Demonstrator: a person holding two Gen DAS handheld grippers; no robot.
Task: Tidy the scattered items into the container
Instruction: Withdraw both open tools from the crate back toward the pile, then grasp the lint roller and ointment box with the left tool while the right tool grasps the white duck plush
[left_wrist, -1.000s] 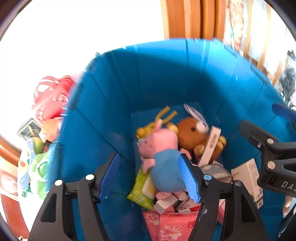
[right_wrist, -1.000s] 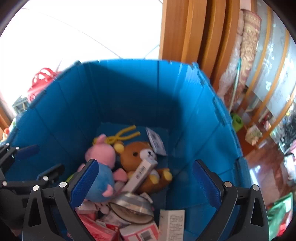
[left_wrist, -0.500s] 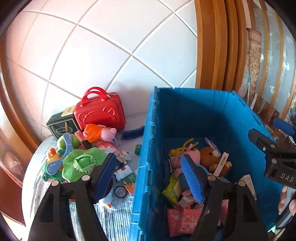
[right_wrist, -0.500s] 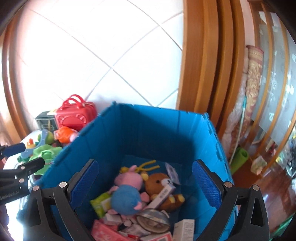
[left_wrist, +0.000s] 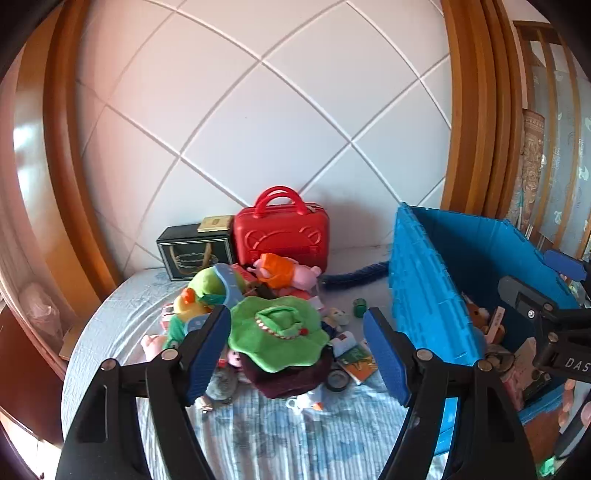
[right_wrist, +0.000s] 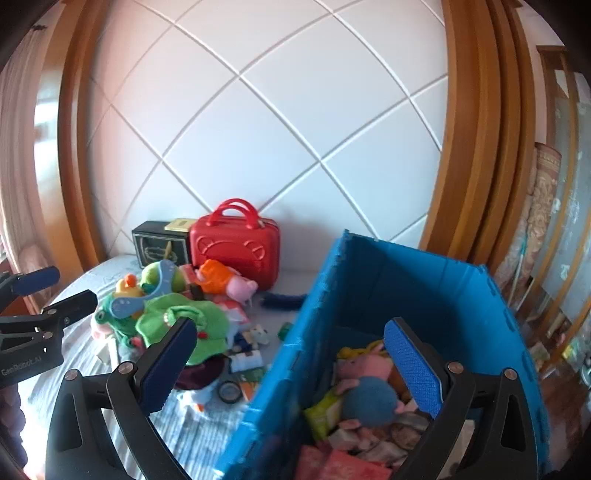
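A blue plastic crate (left_wrist: 424, 295) stands on the bed at the right; it also shows in the right wrist view (right_wrist: 369, 280). Inside lie a pink and blue pig plush (right_wrist: 369, 391), a brown bear (left_wrist: 476, 314) and several small boxes. A pile of toys lies left of the crate: a green plush hat (left_wrist: 277, 328), an orange pig plush (left_wrist: 280, 271), a duck plush (left_wrist: 199, 295). My left gripper (left_wrist: 299, 350) is open and empty above the pile. My right gripper (right_wrist: 291, 365) is open and empty over the crate's left wall.
A red toy suitcase (left_wrist: 282, 236) and a dark box (left_wrist: 194, 254) stand against the white tiled wall. Small items, a tape roll (left_wrist: 338, 378) and a green cup (left_wrist: 359, 306), lie near the crate. Wooden frames flank both sides.
Both grippers pulled up and back out of the crate. The left one swung left over the toy pile. Both stay open and empty.
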